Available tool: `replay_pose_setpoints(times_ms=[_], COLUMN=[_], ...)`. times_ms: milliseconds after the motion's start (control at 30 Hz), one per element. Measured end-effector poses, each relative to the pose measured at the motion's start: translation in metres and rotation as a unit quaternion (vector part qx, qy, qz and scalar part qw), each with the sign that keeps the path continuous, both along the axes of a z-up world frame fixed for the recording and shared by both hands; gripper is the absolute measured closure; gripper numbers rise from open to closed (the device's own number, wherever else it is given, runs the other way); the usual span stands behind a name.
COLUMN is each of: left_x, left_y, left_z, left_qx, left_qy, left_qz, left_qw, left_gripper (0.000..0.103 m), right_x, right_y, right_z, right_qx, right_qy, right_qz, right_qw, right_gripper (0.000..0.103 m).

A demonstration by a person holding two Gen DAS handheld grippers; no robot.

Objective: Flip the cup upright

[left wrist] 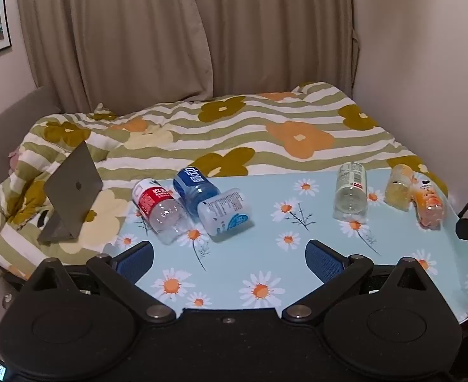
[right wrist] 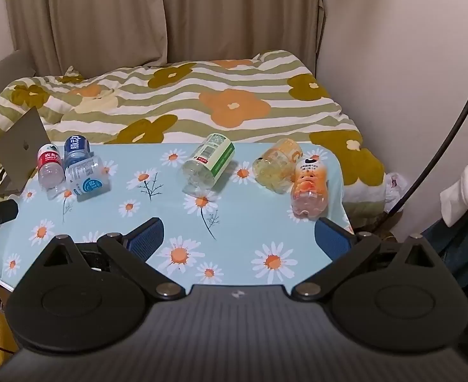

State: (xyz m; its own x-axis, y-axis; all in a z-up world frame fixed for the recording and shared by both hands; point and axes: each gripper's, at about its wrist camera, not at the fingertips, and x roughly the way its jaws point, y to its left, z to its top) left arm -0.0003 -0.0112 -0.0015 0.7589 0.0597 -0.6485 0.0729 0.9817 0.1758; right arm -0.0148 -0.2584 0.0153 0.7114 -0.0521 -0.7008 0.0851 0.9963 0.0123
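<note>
Right wrist view: I count 6 bottles lying flat across the table's (right wrist: 157, 248) far edge, with bare cloth nearer; the green-labelled bottle (right wrist: 209, 165) lies with its long axis diagonal, base toward me. Left gripper (left wrist: 230, 256) and right gripper (right wrist: 238, 237) both gape wide, holding nothing.

Worktop (right wrist: 249, 238) cover is pale blue with white-and-orange daisies. Next to the grey laptop (right wrist: 20, 149) there's a red-label bottle (right wrist: 49, 167), a blue-label one (right wrist: 76, 151) and a white-label one (right wrist: 87, 176); the bedspread (right wrist: 202, 102) behind is green-and-white stripes with orange, olive and cream flowers.
</note>
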Motion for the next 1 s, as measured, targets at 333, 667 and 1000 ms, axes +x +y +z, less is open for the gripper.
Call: replay_pose_setpoints(times_ms=[333, 667, 1000], left_x=[0.0, -0.001, -0.002], left_y=[0.013, 0.014, 0.015], left_z=[0.005, 0.006, 0.005], left_qx=[-0.032, -0.034, -0.037], left_qy=[-0.01, -0.013, -0.012], left_qz=[0.003, -0.002, -0.003], left_qw=[0.9994, 0.9993, 0.9992], left_gripper=[0.0, 0.0, 0.0], right_x=[0.001, 0.0, 0.001], right_y=[0.005, 0.008, 0.008], right_z=[-0.005, -0.007, -0.006], right_qx=[-0.001, 0.001, 0.002], right_qy=[0.002, 0.005, 0.007], right_qz=[0.001, 0.002, 0.002], right_qw=[1.0, 1.0, 1.0], right_gripper=[0.0, 0.0, 0.0])
